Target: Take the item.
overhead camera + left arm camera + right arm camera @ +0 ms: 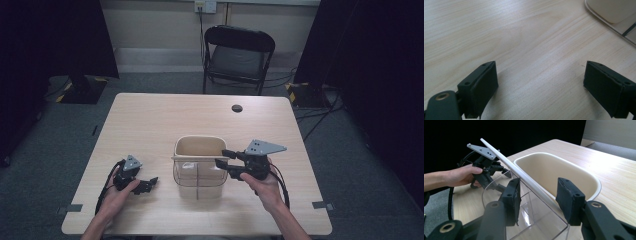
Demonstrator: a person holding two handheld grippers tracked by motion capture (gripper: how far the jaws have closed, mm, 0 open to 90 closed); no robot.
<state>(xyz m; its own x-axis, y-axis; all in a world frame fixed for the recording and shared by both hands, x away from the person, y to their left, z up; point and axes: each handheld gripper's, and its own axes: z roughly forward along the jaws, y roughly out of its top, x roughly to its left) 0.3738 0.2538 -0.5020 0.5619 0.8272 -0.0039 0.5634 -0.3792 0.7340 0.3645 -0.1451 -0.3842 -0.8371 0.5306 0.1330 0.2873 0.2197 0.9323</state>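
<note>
A clear plastic box point(197, 182) stands at the table's middle front, with a beige tub point(200, 145) right behind it. A thin white strip point(195, 157) runs along the edge where they meet. My right gripper point(222, 157) reaches in from the right and straddles that strip's end. In the right gripper view one pad point(512, 200) is on the clear box point(534, 220) side and the other on the tub point(554, 170) side of the strip point(524, 176), closed in on that edge. My left gripper point(150, 182) rests open on the table, left of the box, with bare wood between its pads point(484, 85).
The wooden table point(150, 120) has a dark round cable hole point(237, 108) at the back. A black folding chair point(239, 55) stands behind the far edge. Cables trail from both grippers toward the front edge. Dark curtains flank the room.
</note>
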